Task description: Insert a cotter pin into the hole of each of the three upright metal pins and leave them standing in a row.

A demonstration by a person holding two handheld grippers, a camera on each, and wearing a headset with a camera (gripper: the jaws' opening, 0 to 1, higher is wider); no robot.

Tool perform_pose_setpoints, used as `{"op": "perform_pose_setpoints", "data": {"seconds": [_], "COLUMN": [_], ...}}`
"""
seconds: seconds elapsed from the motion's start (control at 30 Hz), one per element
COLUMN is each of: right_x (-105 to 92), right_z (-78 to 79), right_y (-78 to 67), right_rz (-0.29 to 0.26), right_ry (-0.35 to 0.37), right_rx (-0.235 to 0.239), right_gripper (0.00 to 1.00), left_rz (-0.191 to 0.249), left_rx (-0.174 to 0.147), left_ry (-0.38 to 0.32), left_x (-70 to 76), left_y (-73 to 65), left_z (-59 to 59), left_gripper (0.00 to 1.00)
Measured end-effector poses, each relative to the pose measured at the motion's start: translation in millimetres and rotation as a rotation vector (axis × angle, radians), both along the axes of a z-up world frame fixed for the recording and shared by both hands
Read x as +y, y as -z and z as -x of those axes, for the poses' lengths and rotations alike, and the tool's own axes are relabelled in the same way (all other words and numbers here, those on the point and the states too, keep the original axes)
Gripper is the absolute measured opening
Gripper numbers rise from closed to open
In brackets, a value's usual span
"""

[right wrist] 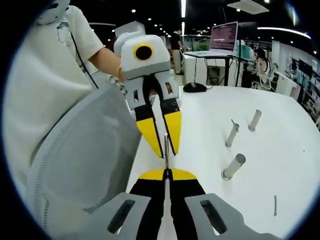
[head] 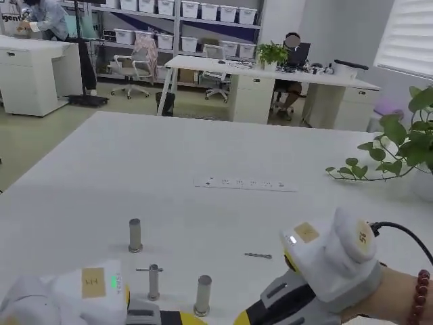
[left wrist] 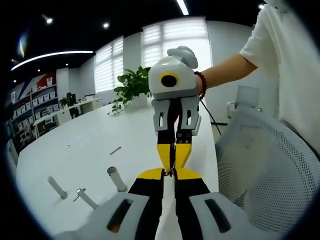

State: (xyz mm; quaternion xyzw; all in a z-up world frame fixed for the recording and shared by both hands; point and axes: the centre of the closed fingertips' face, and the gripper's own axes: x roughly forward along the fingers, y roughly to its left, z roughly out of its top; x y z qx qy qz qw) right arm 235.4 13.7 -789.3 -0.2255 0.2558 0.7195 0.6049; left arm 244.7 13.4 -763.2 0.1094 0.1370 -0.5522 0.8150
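Head view: metal pins (head: 135, 235) lower left, middle one pinned; spare cotter pin (head: 258, 256) loose mid-frame; cannot read gripper stickers (head: 93, 282)

Left gripper view: left gripper (left wrist: 170, 173) tip to tip with right gripper (left wrist: 174, 166); cannot tell its grip

Right gripper view: own jaws clamped on held cotter pin (right wrist: 166, 147); could drop it if loosed early

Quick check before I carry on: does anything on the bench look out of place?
One loose cotter pin lies flat on the table, apart from the three metal pins. Those all stand upright, none askew.
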Motion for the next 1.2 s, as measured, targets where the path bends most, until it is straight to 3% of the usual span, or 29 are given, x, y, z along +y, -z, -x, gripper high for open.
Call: {"op": "perform_pose_setpoints", "data": {"seconds": [0.27, 0.43, 0.53, 0.77, 0.87, 1.2], "right_x": [-8.5, -16.5, -20.1, -28.7, -31.4, -39.3], "right_z": [-13.0, -26.2, -33.4, -50.1, -55.5, -79.7], "right_y": [3.6, 6.4, 7.3, 12.3, 15.8, 23.3], "right_rz": [0.061, 0.120, 0.144, 0.203, 0.228, 0.309], "right_ry": [0.017, 0.046, 0.061, 0.089, 0.091, 0.127], "right_rx": [-0.056, -0.100, -0.118, -0.171, -0.188, -0.256], "right_gripper": [0.02, 0.02, 0.02, 0.02, 0.03, 0.03], "left_rz": [0.005, 0.006, 0.005, 0.044, 0.068, 0.039], "left_rx": [0.023, 0.042, 0.044, 0.080, 0.110, 0.123], "left_ry": [-0.042, -0.138, -0.186, -0.313, -0.361, -0.442], "left_x": [0.1, 7.9, 13.1, 26.5, 29.0, 31.9], "left_y": [4.4, 11.7, 13.6, 16.3, 17.7, 31.5], "left_z": [-4.5, -17.8, -25.3, -45.7, -51.6, -67.4], "left_gripper": [0.15, 0.23, 0.24, 0.26, 0.26, 0.27]}}
